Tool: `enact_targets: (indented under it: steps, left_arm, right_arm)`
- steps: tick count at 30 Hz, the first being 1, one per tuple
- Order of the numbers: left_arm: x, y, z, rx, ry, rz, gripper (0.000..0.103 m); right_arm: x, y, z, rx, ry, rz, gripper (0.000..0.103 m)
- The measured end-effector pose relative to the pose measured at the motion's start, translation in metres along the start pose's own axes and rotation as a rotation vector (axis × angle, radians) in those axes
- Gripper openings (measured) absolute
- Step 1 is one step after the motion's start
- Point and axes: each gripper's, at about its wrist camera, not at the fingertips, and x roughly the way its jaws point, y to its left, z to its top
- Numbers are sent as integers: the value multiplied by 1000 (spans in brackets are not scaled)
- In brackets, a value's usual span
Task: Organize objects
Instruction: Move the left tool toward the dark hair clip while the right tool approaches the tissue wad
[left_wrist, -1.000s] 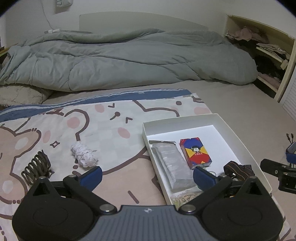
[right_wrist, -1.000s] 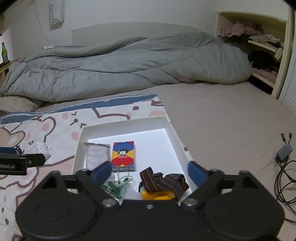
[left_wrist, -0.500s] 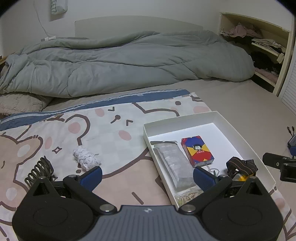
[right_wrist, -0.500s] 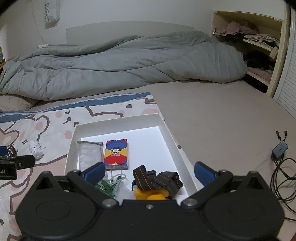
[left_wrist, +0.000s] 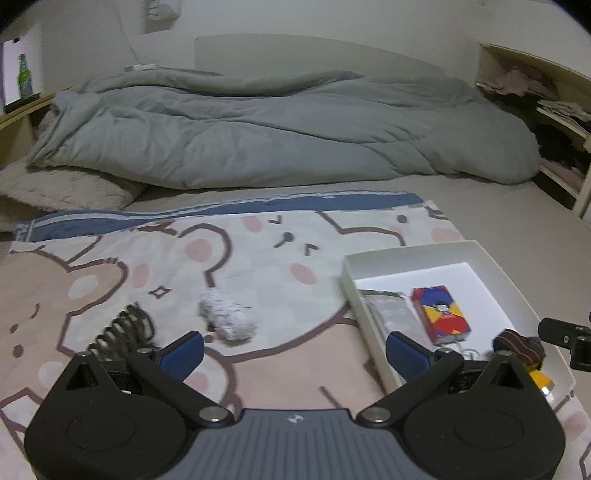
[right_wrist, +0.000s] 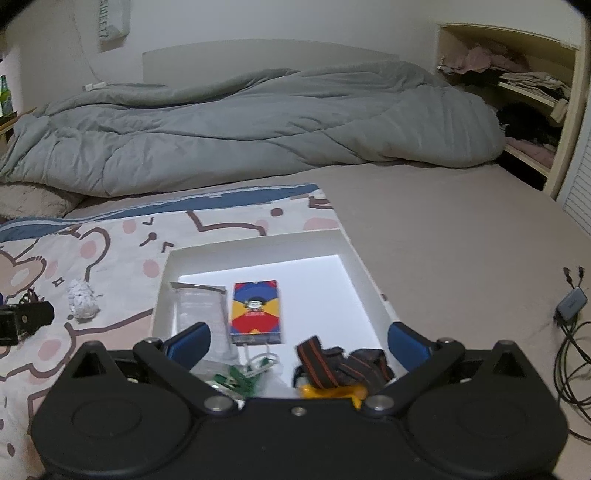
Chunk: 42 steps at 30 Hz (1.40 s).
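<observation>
A white tray (left_wrist: 495, 266) (right_wrist: 255, 247) lies on the bed. In it are a colourful card box (left_wrist: 441, 314) (right_wrist: 255, 312), a clear packet (right_wrist: 201, 310), a striped brown band (right_wrist: 341, 363) on a yellow object, and green clips (right_wrist: 236, 378). On the cartoon blanket left of the tray lie a white crumpled ball (left_wrist: 229, 319) (right_wrist: 83, 298) and a dark hair claw (left_wrist: 122, 332). My left gripper (left_wrist: 293, 352) is open and empty above the blanket. My right gripper (right_wrist: 299, 341) is open and empty over the tray's near end.
A grey duvet (left_wrist: 280, 125) is piled across the back of the bed. Shelves with clothes (right_wrist: 524, 96) stand at the right. A cable with an adapter (right_wrist: 570, 306) lies on the sheet right of the tray. A green bottle (left_wrist: 24, 75) stands far left.
My left gripper has swung left, so the ball and the hair claw sit nearer the centre. My right gripper has drawn back slightly from the tray. Both stay open.
</observation>
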Motion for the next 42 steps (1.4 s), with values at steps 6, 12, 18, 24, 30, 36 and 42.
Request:
enact_targets:
  steps: [6, 12, 18, 24, 30, 36, 42]
  left_arm:
    - [-5, 27, -2, -15, -9, 45, 103]
    - [-9, 55, -6, -16, -11, 94, 103]
    - [-16, 84, -9, -50, -16, 126, 103]
    - [-20, 110, -12, -77, -22, 160, 103]
    - [-19, 129, -13, -87, -36, 192, 103]
    - [-13, 144, -14, -104, -48, 209, 103]
    - [1, 152, -14, -122, -22, 204, 103]
  right_arm:
    - [5, 27, 7, -16, -1, 31, 103]
    - [7, 58, 12, -44, -3, 66, 103]
    - [10, 93, 14, -83, -3, 104, 103]
    - [12, 126, 15, -116, -7, 144, 103]
    - [14, 149, 16, -122, -23, 190, 103]
    - [21, 169, 14, -157, -38, 246, 103]
    - [34, 179, 13, -164, -40, 259, 103]
